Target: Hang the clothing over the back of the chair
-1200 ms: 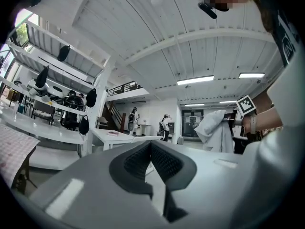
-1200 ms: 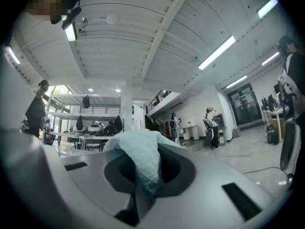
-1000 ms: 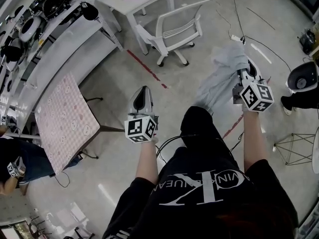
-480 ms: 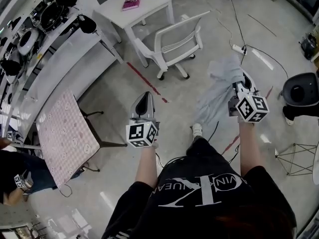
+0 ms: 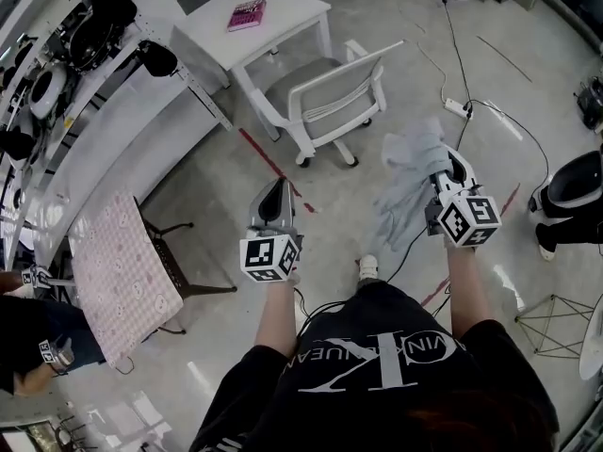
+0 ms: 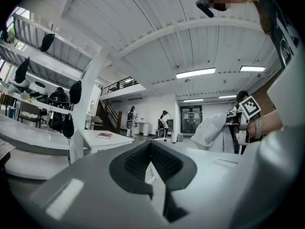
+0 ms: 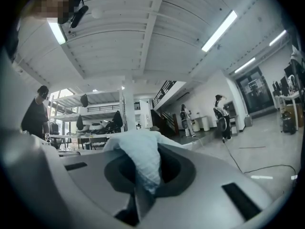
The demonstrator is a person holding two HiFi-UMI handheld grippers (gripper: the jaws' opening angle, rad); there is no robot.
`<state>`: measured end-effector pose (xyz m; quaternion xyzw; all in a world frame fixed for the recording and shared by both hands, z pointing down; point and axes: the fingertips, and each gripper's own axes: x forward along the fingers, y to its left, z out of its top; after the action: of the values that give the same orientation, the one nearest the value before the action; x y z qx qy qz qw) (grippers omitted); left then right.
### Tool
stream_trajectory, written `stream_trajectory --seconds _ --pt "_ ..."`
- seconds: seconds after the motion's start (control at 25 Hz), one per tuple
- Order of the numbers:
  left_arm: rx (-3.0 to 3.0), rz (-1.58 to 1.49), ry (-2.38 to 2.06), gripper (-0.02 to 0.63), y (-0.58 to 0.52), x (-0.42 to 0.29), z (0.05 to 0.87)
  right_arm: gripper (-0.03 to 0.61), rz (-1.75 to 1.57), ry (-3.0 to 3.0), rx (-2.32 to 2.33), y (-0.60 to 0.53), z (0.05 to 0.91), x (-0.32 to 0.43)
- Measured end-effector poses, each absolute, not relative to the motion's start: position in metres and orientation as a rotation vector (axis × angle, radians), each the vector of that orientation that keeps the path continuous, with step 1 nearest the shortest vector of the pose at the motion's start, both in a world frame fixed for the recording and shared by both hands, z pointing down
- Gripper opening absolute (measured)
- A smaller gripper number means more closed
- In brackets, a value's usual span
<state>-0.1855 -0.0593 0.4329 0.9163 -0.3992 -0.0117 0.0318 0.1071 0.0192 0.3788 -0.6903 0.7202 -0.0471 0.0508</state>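
A white office chair (image 5: 332,90) with a slatted back stands on the floor ahead, beside a white table (image 5: 283,17). The light grey clothing (image 5: 407,185) hangs from my right gripper (image 5: 451,165), which is shut on a bunched fold of it (image 7: 141,162). It is held level, to the right of the chair and short of it. My left gripper (image 5: 276,188) is held level at the lower left of the chair, its jaws shut with nothing between them (image 6: 151,150). From the left gripper view the clothing (image 6: 213,132) shows at the right.
A pink book (image 5: 249,13) lies on the white table. A pink patterned board (image 5: 121,264) stands at the left by a long white bench (image 5: 104,102). A red tape line (image 5: 268,158) and cables with a power strip (image 5: 458,107) cross the floor. A wire stool (image 5: 554,311) stands at the right.
Both grippers have come nearer to the chair, with the clothing carried along in the right one. The chair now sits closer and more central in the head view.
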Motion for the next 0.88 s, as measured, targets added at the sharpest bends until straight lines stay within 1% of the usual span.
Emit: stream_trajectory --seconds 0.56,0.88 --pt "2.771 -0.059 -1.359 0.011 -0.159 -0.133 0.434 0.04 -0.134 2.301 -1.973 -0.101 0.374 0.154" --pt "2.78 -0.072 -1.369 0.011 -0.18 -0.111 0.432 0.04 -0.11 2.334 -1.924 -0.141 0.365 0.164"
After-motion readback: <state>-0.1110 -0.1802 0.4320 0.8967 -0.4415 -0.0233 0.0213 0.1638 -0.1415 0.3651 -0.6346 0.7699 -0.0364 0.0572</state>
